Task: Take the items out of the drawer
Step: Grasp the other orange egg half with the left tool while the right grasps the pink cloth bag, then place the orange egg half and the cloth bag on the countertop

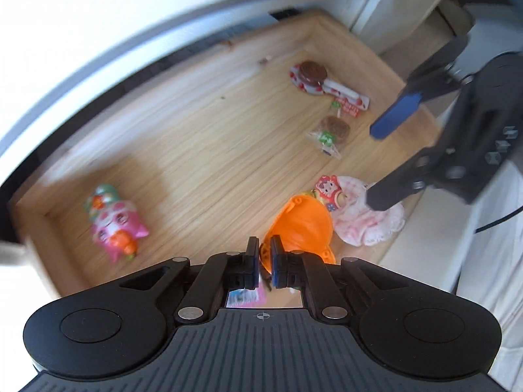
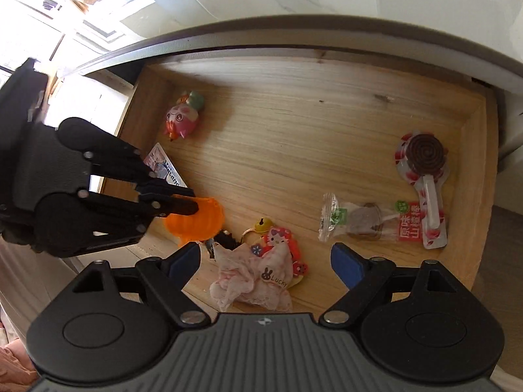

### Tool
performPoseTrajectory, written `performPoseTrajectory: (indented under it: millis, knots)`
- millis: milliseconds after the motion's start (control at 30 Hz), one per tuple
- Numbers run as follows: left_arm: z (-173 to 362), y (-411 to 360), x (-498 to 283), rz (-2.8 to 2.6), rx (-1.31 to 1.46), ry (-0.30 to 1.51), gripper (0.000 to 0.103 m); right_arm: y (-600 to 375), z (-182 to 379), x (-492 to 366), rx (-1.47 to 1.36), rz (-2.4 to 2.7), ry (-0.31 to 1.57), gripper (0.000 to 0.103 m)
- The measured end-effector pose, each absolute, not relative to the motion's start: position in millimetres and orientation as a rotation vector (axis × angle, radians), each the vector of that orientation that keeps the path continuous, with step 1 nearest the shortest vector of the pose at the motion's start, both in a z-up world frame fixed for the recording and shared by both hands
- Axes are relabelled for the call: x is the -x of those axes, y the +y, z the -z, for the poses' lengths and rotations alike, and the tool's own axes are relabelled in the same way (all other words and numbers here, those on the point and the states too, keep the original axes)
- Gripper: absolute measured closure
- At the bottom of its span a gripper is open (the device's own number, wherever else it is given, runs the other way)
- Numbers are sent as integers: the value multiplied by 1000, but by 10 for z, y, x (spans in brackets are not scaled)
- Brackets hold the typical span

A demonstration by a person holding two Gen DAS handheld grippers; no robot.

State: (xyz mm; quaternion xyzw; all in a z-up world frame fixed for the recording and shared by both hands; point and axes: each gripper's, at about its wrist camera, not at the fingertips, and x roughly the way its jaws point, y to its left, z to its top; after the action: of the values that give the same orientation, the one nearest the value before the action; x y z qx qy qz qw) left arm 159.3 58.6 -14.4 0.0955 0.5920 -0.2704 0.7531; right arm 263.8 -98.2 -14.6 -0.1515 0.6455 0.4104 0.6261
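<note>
Our left gripper (image 1: 263, 251) clamps one orange toy (image 1: 299, 225); our right gripper (image 2: 264, 259) gapes above one pink cloth (image 2: 251, 281). Two wrapped lollipops (image 2: 421, 163) lie right, one pig figurine (image 2: 183, 116) far left in the drawer (image 2: 294, 104).

You're over a drawer (image 2: 294, 124) of pale, matt, grained wood. Your left gripper (image 1: 263, 251) has matt black plastic fingers pinched on a glossy orange plastic toy (image 1: 302, 225). Near right lies soft pink lace-edged cloth (image 2: 258, 284); far right, sweets in shiny clear wrappers (image 2: 356, 219).
</note>
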Motion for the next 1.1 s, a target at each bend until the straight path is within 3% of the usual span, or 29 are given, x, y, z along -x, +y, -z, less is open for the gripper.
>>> performPoseTrajectory:
  millis: [300,367,433,633,833,1100]
  knots:
    - [-119,874,-1242,469,-145,1203,94,-569,538,-2485,485,-843,1646,17]
    - [-106,847,-1209,461,-161,1198,94,-542,610,-2425,525,-827,1667,27]
    - [-109,818,-1169,461,-175,1187,94,-535,641,-2367,568,-810,1668,50]
    - [-126,743,-1085,469,-160,1160,94,-689,452,-2332,570,-817,1604,73]
    - [-226,726,-1164,439,-86,1105,94,-868,72,-2366,502,-844,1481,81]
    - [-993,932,-1811,341,192,711,94,-1088,-639,-2623,311,-873,1291,81]
